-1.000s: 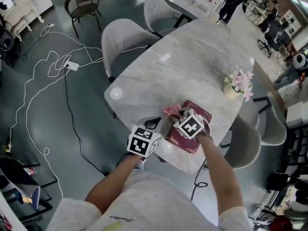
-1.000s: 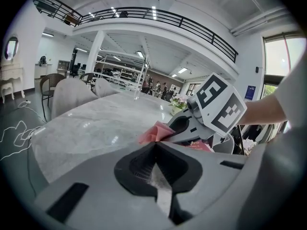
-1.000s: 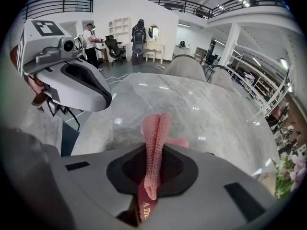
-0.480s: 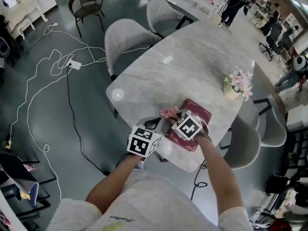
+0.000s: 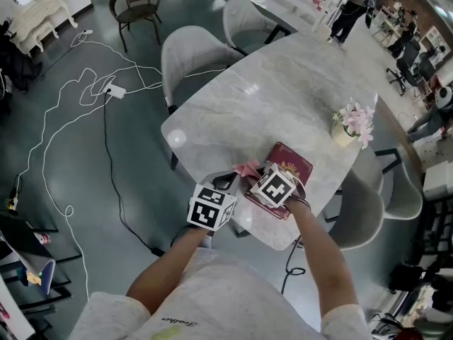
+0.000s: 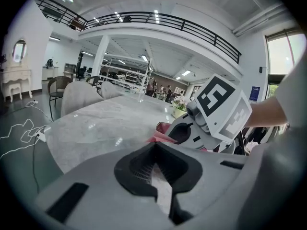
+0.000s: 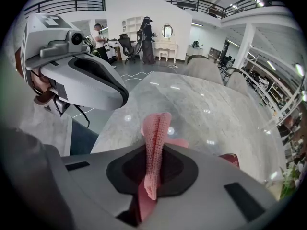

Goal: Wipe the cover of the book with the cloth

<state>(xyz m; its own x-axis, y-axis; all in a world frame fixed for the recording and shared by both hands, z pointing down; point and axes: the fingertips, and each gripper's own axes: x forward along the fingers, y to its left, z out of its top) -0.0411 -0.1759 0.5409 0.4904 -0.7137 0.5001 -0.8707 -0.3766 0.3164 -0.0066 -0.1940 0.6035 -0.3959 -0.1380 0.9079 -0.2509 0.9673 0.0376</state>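
Observation:
A dark red book [image 5: 294,168] with a gold emblem lies near the front edge of the marble table [image 5: 269,98]. My right gripper [image 5: 257,175] is over the book's near left part, shut on a pink cloth [image 5: 248,168]. In the right gripper view the cloth [image 7: 156,138] stands pinched between the jaws, and a corner of the book [image 7: 231,160] shows to the right. My left gripper [image 5: 225,183] hovers at the table's edge just left of the cloth, shut with nothing in it [image 6: 156,171].
A small vase of pink flowers [image 5: 352,125] stands at the table's right side. Grey chairs [image 5: 195,55] ring the table, and one [image 5: 361,214] sits at the near right. White cables [image 5: 78,98] trail over the floor to the left.
My right gripper has drawn the cloth slightly toward me over the book, so more of the cover's far end shows. The left gripper has hardly moved.

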